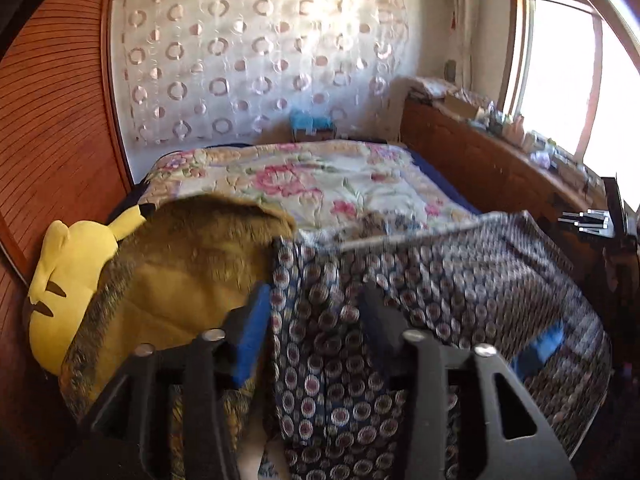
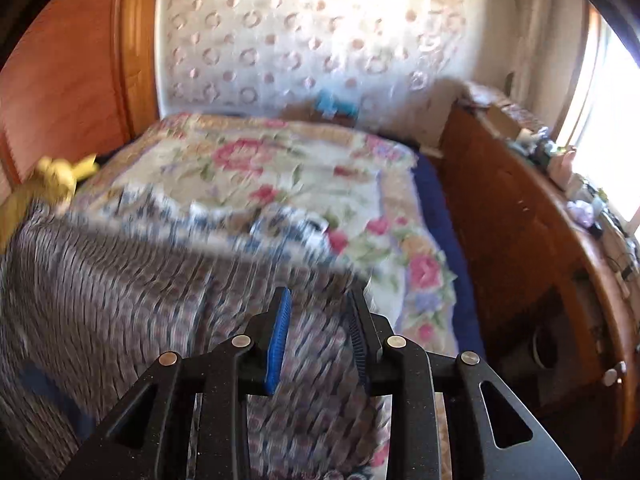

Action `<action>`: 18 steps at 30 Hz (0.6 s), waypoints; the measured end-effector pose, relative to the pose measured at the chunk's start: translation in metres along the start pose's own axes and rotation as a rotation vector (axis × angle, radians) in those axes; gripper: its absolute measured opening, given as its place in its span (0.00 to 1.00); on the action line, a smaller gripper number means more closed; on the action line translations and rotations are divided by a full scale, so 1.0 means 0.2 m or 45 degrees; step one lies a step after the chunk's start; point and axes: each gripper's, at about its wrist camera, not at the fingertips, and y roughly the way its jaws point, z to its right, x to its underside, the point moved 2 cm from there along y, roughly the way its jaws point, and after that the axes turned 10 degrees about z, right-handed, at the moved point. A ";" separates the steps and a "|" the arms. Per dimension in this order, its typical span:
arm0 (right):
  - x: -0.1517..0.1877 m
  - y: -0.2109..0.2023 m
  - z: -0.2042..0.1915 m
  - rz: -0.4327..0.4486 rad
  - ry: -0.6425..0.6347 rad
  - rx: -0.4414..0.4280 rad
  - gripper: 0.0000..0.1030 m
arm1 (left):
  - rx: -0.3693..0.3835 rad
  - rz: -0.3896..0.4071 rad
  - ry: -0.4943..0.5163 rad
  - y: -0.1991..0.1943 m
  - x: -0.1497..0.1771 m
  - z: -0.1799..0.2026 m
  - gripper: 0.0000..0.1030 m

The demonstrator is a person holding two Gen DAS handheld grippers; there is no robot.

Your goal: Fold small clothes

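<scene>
A dark blue garment [image 1: 440,280] printed with round flower medallions hangs in front of both cameras above the near end of the bed. In the left wrist view my left gripper [image 1: 316,292] has its jaws wide apart; a fold of the garment hangs between them and the blue pad [image 1: 250,332] stands off the cloth. In the right wrist view the garment [image 2: 120,280] is blurred. My right gripper [image 2: 319,294] has its jaws apart with cloth lying in the gap, and neither pad presses on it.
A floral bedspread [image 1: 320,176] covers the bed. A yellow plush toy [image 1: 64,280] and a brown fuzzy cushion [image 1: 192,264] lie at its left. A wooden panel [image 1: 52,120] is left; a cluttered wooden dresser [image 2: 520,220] under a window runs along the right.
</scene>
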 end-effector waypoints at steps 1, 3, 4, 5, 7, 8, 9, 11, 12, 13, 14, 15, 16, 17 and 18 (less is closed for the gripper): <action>0.04 -0.01 -0.01 -0.007 -0.016 -0.006 0.33 | 0.017 -0.006 0.002 -0.01 0.03 0.02 0.75; 0.12 -0.03 0.02 -0.012 -0.008 -0.022 0.40 | 0.073 -0.046 -0.005 -0.03 0.10 0.07 0.78; 0.15 -0.04 0.03 -0.010 0.006 -0.035 0.45 | 0.081 -0.055 0.001 -0.04 0.12 0.09 0.78; 0.17 -0.06 0.03 -0.010 0.017 -0.043 0.47 | 0.087 -0.057 0.010 -0.04 0.14 0.13 0.78; 0.20 -0.11 0.06 -0.009 0.030 -0.059 0.48 | 0.106 -0.070 0.026 -0.05 0.19 0.19 0.78; 0.21 -0.15 0.07 -0.008 0.031 -0.068 0.49 | 0.114 -0.078 0.036 -0.07 0.24 0.21 0.78; 0.24 -0.17 0.10 -0.008 0.031 -0.074 0.49 | 0.113 -0.091 0.046 -0.06 0.26 0.22 0.78; 0.25 -0.17 0.12 -0.004 0.037 -0.083 0.49 | 0.110 -0.126 0.058 -0.05 0.33 0.27 0.78; 0.27 -0.19 0.13 -0.001 0.048 -0.089 0.49 | 0.108 -0.150 0.062 -0.04 0.36 0.30 0.78; 0.26 -0.17 0.10 0.001 0.060 -0.094 0.49 | 0.112 -0.174 0.060 -0.02 0.40 0.31 0.78; 0.28 -0.17 0.10 0.004 0.071 -0.101 0.49 | 0.116 -0.199 0.060 0.00 0.42 0.31 0.78; 0.31 -0.16 0.10 0.004 0.081 -0.112 0.49 | 0.114 -0.225 0.067 0.01 0.45 0.33 0.78; 0.33 -0.16 0.10 0.001 0.086 -0.119 0.49 | 0.112 -0.237 0.075 0.02 0.48 0.34 0.78; 0.36 -0.17 0.10 -0.001 0.087 -0.123 0.49 | 0.111 -0.251 0.086 0.04 0.50 0.34 0.78; 0.37 -0.14 0.08 -0.005 0.087 -0.124 0.49 | 0.111 -0.265 0.092 0.05 0.52 0.35 0.78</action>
